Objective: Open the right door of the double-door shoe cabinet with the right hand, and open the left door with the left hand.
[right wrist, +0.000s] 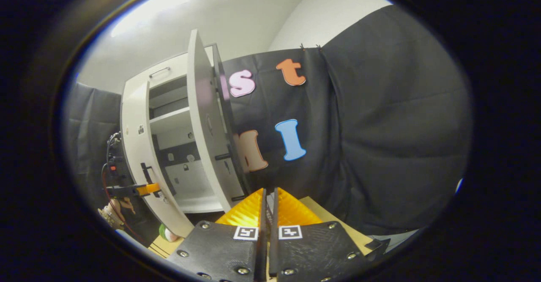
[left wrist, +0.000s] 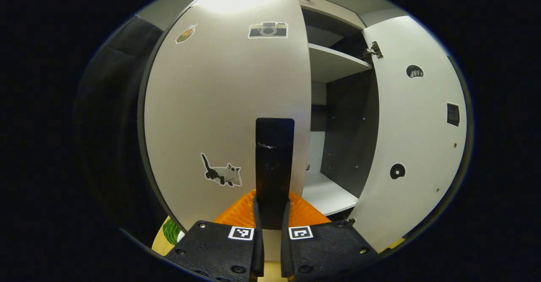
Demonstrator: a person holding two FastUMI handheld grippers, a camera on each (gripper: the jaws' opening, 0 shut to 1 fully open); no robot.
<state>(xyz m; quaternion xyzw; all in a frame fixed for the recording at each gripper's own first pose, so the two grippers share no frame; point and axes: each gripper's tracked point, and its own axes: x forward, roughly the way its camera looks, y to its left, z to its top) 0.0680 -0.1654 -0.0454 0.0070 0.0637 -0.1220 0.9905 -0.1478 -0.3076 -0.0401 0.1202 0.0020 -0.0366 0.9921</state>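
Two doors swung open on one shoe cabinet (right wrist: 169, 117): left door (left wrist: 228, 104), right door (left wrist: 416, 121). Left gripper (left wrist: 270, 214) clamped on the left door's handle (left wrist: 274, 155). Right gripper (right wrist: 267, 214) closed, empty, well apart.

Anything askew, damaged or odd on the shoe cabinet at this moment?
Nothing stands out. The right door hangs wide open on its hinge, the left door stands partly open with the left gripper shut on its handle, and the shelves look level.

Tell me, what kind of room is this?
Probably a recording booth, not a real home. A white shoe cabinet stands with its right door open, black cloth hangs as walls, and the left gripper clamps the left door's handle.
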